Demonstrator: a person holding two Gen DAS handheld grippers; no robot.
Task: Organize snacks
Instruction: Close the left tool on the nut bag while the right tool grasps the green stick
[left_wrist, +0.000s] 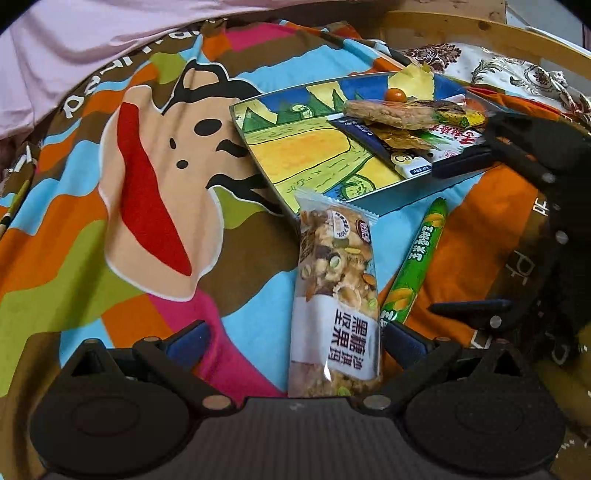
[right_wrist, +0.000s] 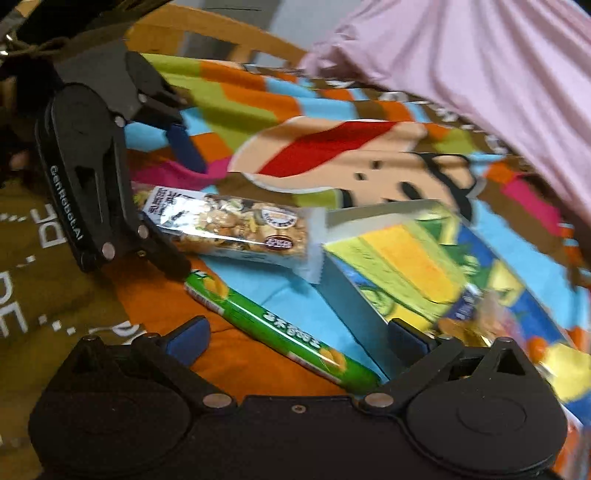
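A clear-wrapped nut bar (left_wrist: 336, 295) lies on the bedspread between the fingers of my left gripper (left_wrist: 297, 341). That gripper is open, and the bar sits near its right pad (left_wrist: 406, 343). A green corn-sausage stick (left_wrist: 413, 266) lies just right of the bar. In the right wrist view the stick (right_wrist: 277, 332) runs between the fingers of my right gripper (right_wrist: 297, 339), which is open with its pads off it. The left gripper (right_wrist: 177, 201) straddles the nut bar (right_wrist: 229, 225) there. Beyond both stands an illustrated tray (left_wrist: 295, 155) (right_wrist: 406, 258) holding several snack packs (left_wrist: 388, 112).
Everything rests on a colourful cartoon-face bedspread (left_wrist: 147, 184). A pink cloth (left_wrist: 74, 44) (right_wrist: 480, 74) lies along its far side. A wooden frame (left_wrist: 461, 33) and a floral cushion (left_wrist: 498, 66) stand behind the tray. My right gripper (left_wrist: 465, 236) fills the right edge.
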